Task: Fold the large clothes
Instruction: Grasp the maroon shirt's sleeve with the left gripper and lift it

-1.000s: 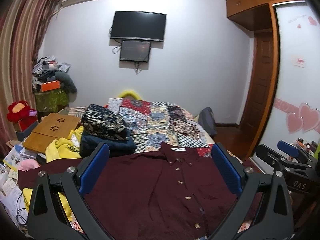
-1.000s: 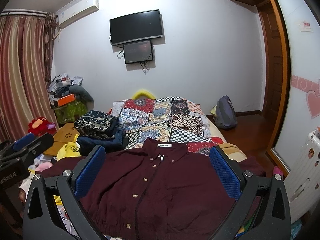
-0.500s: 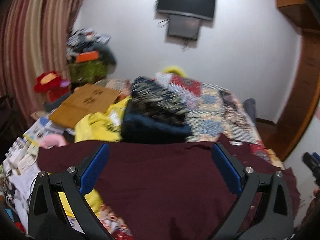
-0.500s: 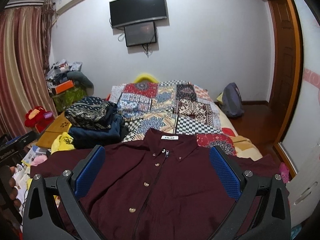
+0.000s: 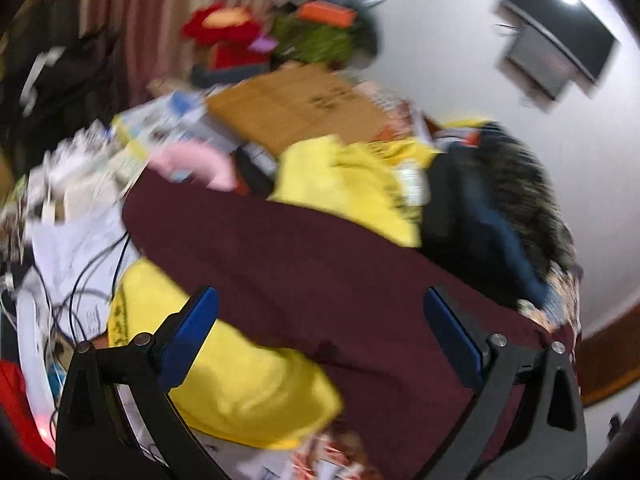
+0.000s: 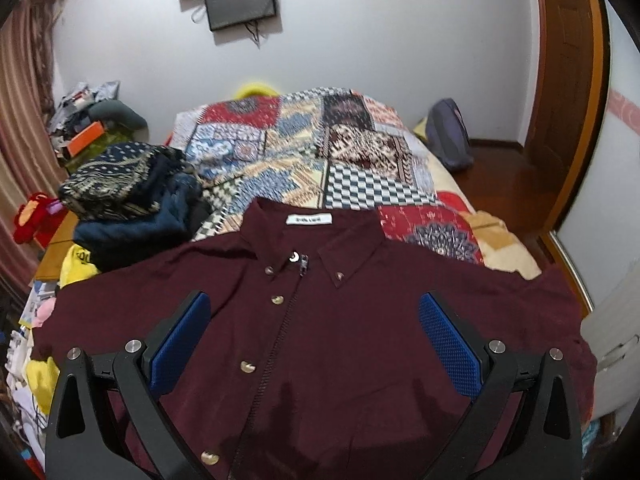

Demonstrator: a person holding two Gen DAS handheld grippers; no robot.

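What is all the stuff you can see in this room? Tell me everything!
maroon shirt: one, dark red, spread flat at the bed's near end
patchwork quilt: one, many colours, covering the bed
folded clothes pile: one, navy and patterned, left of the shirt
yellow garment: one, yellow, partly under the shirt's sleeve
backpack: one, grey-blue, on the floor by the door
screens: two, black, on the wall
left gripper: one, black with blue pads, open
right gripper: one, same, open

Deep maroon button-front shirt (image 6: 360,320) with brassy gold buttons and a white neck label, spread over a patchwork quilt (image 6: 320,160) of red, blue, cream and black-and-white checks. Bright yellow garment (image 5: 240,380) alongside, and royal-blue pads on both black hand-held grippers.
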